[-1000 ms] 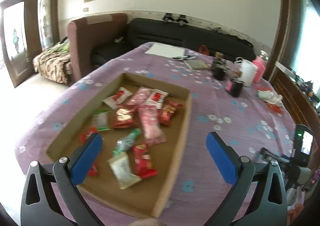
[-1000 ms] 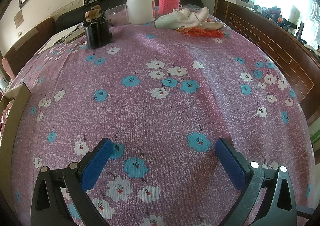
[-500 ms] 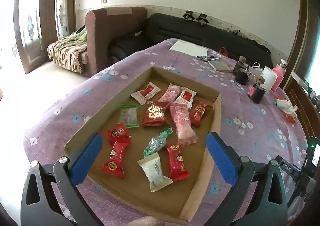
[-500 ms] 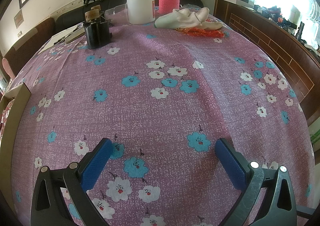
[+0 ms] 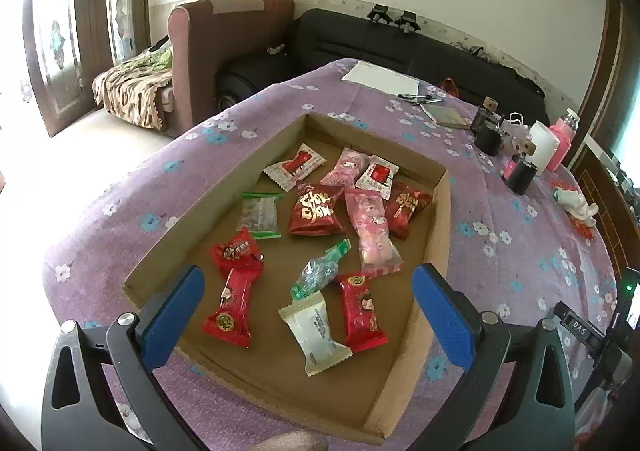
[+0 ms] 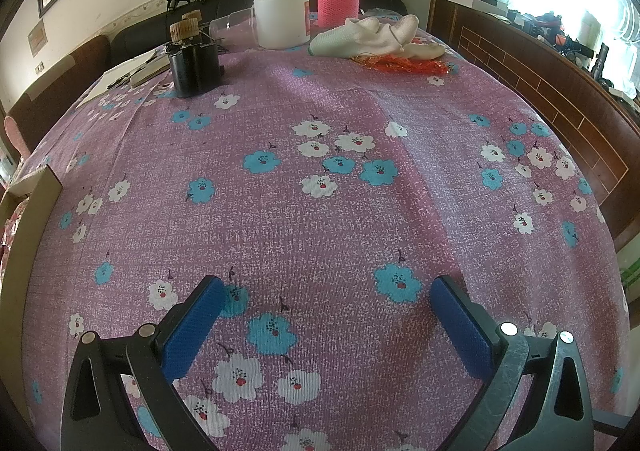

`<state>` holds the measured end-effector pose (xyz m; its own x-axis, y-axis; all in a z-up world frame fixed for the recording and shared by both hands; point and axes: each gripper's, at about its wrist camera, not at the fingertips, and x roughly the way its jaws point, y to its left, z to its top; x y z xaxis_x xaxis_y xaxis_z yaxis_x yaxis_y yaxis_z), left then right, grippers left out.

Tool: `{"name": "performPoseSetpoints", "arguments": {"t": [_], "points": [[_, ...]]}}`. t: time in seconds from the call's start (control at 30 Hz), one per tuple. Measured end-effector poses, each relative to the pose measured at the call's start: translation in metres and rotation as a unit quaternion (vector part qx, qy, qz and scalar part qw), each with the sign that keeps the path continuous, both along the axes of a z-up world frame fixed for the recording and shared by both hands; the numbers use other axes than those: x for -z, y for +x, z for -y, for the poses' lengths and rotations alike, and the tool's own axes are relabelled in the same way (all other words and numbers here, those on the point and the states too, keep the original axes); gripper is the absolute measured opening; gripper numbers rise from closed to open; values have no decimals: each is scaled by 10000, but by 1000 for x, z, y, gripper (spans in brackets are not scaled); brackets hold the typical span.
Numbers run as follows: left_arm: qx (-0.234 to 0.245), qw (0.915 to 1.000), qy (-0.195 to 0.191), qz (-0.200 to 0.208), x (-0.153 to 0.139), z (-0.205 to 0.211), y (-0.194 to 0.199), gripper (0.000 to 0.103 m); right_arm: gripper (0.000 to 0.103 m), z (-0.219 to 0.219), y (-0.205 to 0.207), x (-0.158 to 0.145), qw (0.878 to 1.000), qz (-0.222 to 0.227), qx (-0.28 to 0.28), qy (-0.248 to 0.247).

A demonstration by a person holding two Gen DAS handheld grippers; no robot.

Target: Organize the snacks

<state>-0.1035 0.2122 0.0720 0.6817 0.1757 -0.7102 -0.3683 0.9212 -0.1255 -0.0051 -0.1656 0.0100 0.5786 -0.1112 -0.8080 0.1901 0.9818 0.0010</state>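
Left gripper (image 5: 308, 283) drawn back, jaws wide, crinkly wrappers in cardboard tray (image 5: 434, 247)

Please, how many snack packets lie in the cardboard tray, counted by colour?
Red: 5
White with red print: 2
Pink: 2
Clear with green ends: 2
Plain white: 1
Total: 12 packets in the cardboard tray

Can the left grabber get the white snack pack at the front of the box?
Probably yes. The left gripper hangs open above the cardboard box, and the white snack pack lies flat between its jaws with nothing on top.
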Motion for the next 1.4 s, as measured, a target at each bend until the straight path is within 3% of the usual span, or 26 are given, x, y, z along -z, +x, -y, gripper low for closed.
{"name": "performPoseSetpoints", "arguments": {"t": [1.13, 1.4], "points": [[128, 9994, 207, -242, 5, 15, 4, 103, 103, 1, 0, 0, 10000, 0, 1, 0], [78, 9995, 105, -287, 10, 11, 4, 103, 103, 0, 0, 0, 10000, 0, 1, 0]]}}
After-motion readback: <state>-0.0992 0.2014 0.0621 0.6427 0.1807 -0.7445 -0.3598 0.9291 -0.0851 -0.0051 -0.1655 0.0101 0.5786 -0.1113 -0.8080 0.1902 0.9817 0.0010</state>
